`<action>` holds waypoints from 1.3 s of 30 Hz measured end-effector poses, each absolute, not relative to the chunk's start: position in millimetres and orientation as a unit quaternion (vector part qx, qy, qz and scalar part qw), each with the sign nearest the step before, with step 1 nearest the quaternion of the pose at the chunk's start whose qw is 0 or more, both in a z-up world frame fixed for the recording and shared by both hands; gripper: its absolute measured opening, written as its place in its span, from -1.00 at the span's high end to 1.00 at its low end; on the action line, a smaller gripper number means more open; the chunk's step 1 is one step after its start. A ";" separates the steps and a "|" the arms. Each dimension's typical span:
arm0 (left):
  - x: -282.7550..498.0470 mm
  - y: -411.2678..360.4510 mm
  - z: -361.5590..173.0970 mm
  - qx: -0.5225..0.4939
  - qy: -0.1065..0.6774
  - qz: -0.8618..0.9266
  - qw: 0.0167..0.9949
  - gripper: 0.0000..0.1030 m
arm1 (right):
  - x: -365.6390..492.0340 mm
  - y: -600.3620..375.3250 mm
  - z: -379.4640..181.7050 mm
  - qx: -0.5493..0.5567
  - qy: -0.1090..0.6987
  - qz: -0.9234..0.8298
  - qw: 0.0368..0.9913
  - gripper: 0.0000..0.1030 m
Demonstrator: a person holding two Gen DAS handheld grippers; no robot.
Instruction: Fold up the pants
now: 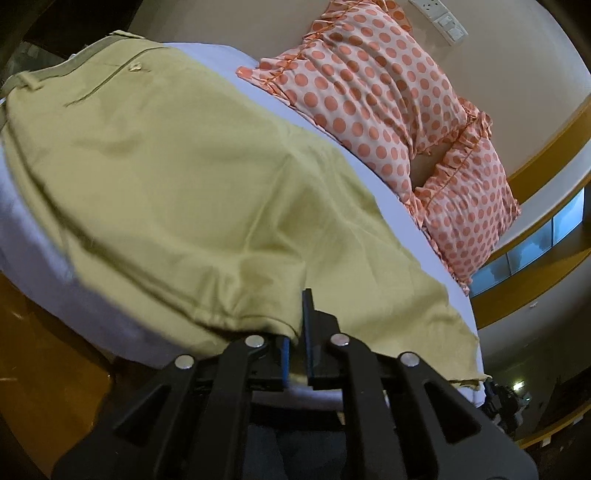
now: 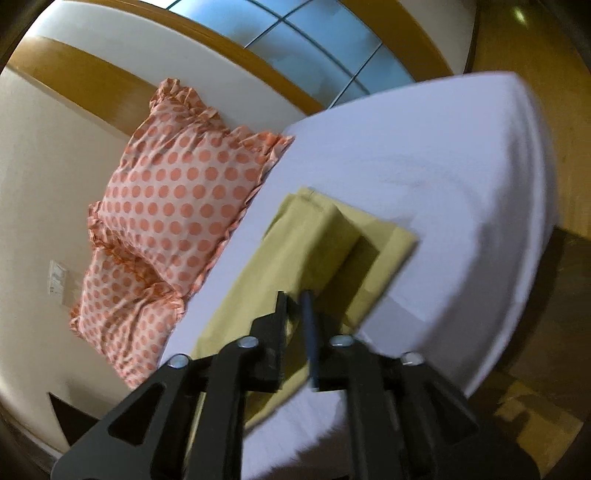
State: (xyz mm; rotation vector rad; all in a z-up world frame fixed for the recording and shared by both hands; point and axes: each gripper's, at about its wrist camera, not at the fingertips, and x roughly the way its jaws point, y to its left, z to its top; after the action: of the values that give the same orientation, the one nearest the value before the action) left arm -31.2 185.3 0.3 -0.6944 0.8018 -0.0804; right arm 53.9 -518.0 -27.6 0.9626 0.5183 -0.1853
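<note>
Khaki-yellow pants [image 1: 177,192] lie spread on a white bed [image 1: 236,62], waistband at the far left. My left gripper [image 1: 295,332] is shut on a fold of the pants at their near edge. In the right wrist view the pants [image 2: 314,251] lie with the leg end folded over. My right gripper [image 2: 295,325] is shut on the pants cloth, lifting a fold above the lower layer.
Two peach polka-dot pillows [image 1: 388,110] lean on the wall behind the bed; they also show in the right wrist view [image 2: 177,206]. A wall switch plate [image 1: 443,22] is above them. White sheet [image 2: 443,166] extends to the mattress corner. Wooden floor [image 2: 535,413] lies beyond.
</note>
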 end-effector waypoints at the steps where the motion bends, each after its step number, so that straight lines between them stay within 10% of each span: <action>1: -38.0 186.5 -0.7 -0.331 0.377 -0.036 0.864 0.81 | 47.9 -520.2 -26.4 0.451 0.244 -0.106 0.852 -0.18; 2: -43.8 188.1 -1.0 -0.332 0.373 -0.036 0.866 0.75 | 44.0 -522.0 -25.5 0.450 0.239 -0.115 0.853 -0.45; 9: -81.8 210.5 12.1 -0.341 0.323 0.009 0.883 0.17 | 50.6 -521.9 -34.9 0.428 0.233 -0.128 0.863 -0.37; 12: -93.1 227.3 16.3 -0.352 0.300 0.038 0.886 0.07 | 61.6 -512.5 -40.1 0.409 0.229 -0.108 0.877 -0.14; 16: -96.5 243.2 15.6 -0.363 0.292 0.058 0.883 0.00 | 68.7 -506.3 -54.3 0.399 0.218 -0.085 0.887 0.84; 19: -97.5 255.1 13.7 -0.373 0.286 0.063 0.880 -0.01 | 67.8 -497.5 -48.6 0.353 0.207 -0.094 0.908 0.90; 34: -98.3 291.1 15.1 -0.374 0.259 0.109 0.884 -0.22 | 113.3 -139.4 84.1 0.106 0.249 0.407 0.872 0.89; 39: -98.6 308.3 12.8 -0.384 0.262 0.109 0.879 -0.30 | 92.5 -46.6 36.7 -0.011 0.366 0.442 0.819 0.22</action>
State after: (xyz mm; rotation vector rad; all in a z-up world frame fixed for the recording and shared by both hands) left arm -98.6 308.3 12.8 -0.8001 0.5470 0.2273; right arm 92.5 -46.6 36.7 -0.0224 0.7800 0.9423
